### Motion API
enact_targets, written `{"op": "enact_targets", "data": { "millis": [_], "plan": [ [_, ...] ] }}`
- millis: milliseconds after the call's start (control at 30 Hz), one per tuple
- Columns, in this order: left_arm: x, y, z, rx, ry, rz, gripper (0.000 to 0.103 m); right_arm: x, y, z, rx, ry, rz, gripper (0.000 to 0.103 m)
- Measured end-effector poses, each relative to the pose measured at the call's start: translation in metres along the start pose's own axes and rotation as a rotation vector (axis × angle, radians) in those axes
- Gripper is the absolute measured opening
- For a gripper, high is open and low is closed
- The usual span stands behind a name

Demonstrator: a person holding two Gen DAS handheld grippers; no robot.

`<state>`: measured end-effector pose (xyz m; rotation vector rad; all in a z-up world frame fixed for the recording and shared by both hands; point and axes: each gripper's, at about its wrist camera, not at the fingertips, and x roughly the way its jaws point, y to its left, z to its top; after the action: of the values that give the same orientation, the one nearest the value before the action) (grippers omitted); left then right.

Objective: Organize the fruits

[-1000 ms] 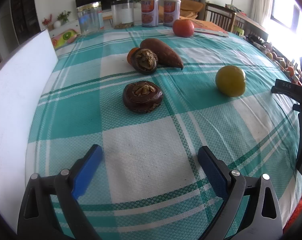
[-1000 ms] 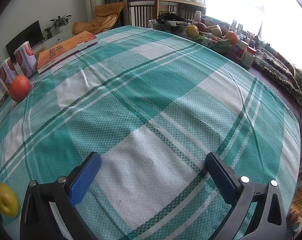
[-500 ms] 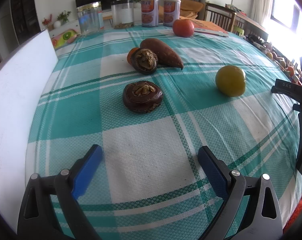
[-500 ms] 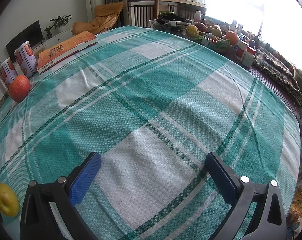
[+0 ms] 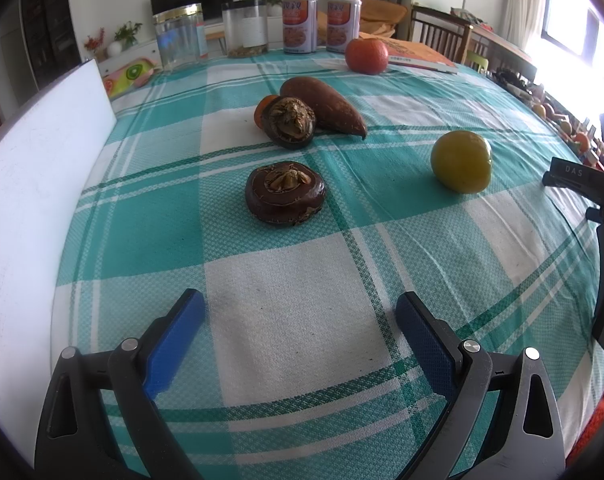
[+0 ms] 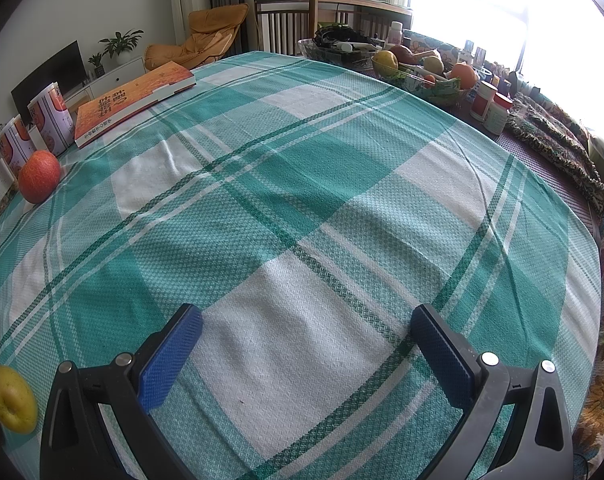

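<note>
Pre-grasp, both grippers released, nothing picked yet.

L gripper jaws wide apart, empty, low over checked worktop; nearest item = dark brown flat fruit, straight ahead, apart from jaws. Behind it: 2nd dark fruit touching sweet potato, small orange fruit half hidden behind the dark one. Yellow fruit off to R, alone; big orange far back by book. R gripper also spread, empty, faces bare cloth. Judged step: start of sorting; next move prob. L fwd to straddle near fruit, then close. No obvious target container; bowl beyond worktop edge holds fruit, contents hard to ID. White board at L, purpose unclear.
</note>
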<state>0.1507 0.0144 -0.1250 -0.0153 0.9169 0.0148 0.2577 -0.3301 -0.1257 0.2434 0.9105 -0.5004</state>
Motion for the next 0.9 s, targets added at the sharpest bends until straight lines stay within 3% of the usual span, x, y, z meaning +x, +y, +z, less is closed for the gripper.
{"op": "enact_targets", "data": {
  "millis": [500, 700, 800, 900],
  "plan": [
    [-0.001, 0.003, 0.0, -0.011, -0.004, -0.018, 0.098, 0.0, 0.0, 0.0, 0.0, 0.0, 0.0, 0.103],
    [-0.03, 0.059, -0.025, -0.279, -0.081, -0.269, 0.098, 0.0, 0.0, 0.0, 0.0, 0.0, 0.0, 0.103],
    [-0.037, 0.062, -0.033, -0.269, -0.08, -0.241, 0.098, 0.0, 0.0, 0.0, 0.0, 0.0, 0.0, 0.103],
    [-0.033, 0.048, -0.018, -0.222, -0.058, -0.201, 0.097, 0.0, 0.0, 0.0, 0.0, 0.0, 0.0, 0.103]
  ]
}}
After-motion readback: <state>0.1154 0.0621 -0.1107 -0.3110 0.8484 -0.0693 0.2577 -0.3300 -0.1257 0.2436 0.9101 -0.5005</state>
